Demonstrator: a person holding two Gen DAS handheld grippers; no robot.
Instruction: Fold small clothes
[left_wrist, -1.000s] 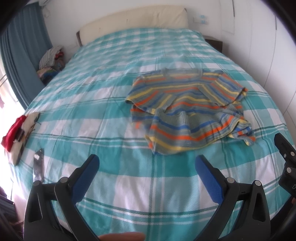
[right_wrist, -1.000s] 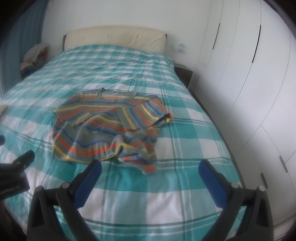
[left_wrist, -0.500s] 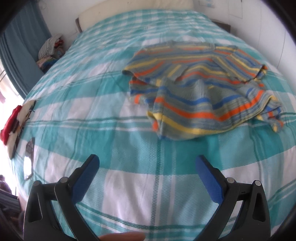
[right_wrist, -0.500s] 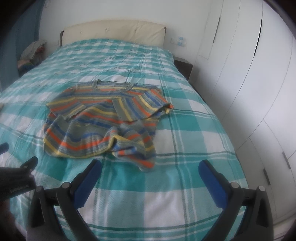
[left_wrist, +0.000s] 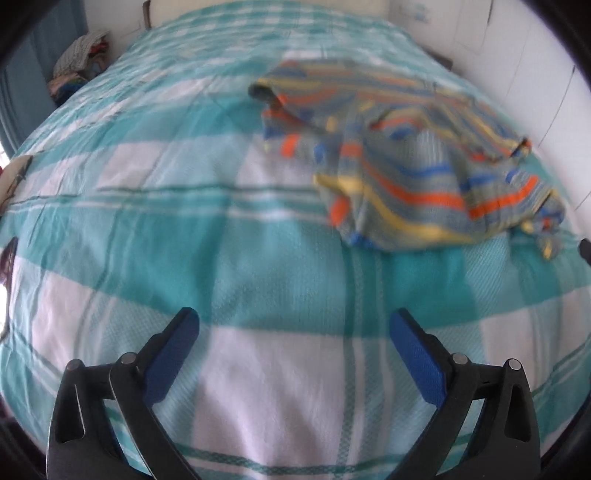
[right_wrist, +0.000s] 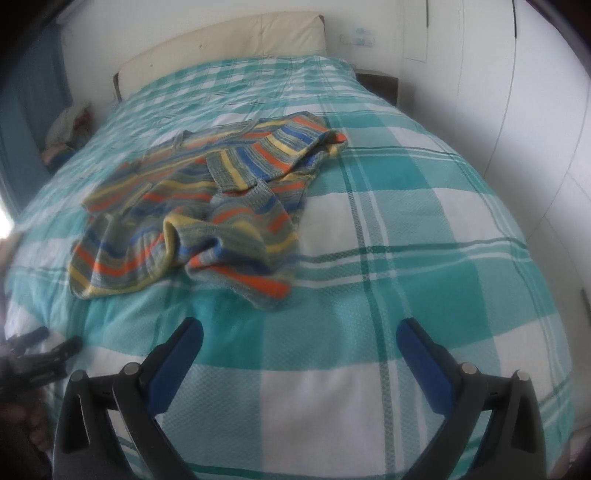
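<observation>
A small striped sweater (left_wrist: 406, 155) in grey, orange, blue and yellow lies crumpled on the teal and white checked bed cover (left_wrist: 258, 277). In the right wrist view the sweater (right_wrist: 207, 214) lies ahead and to the left. My left gripper (left_wrist: 293, 328) is open and empty, low over the cover, short of the sweater's near hem. My right gripper (right_wrist: 299, 332) is open and empty, just short of the sweater's near right corner. The left gripper shows at the lower left of the right wrist view (right_wrist: 40, 354).
A cream headboard (right_wrist: 229, 40) stands at the far end of the bed. A pile of clothes (left_wrist: 79, 62) sits beside the bed at the far left. White wardrobe doors (right_wrist: 546, 110) run along the right side. A dark nightstand (right_wrist: 380, 83) stands by the headboard.
Both grippers have moved forward and lower toward the sweater, which now looks larger and closer. Both stay open. The sweater has not moved.
</observation>
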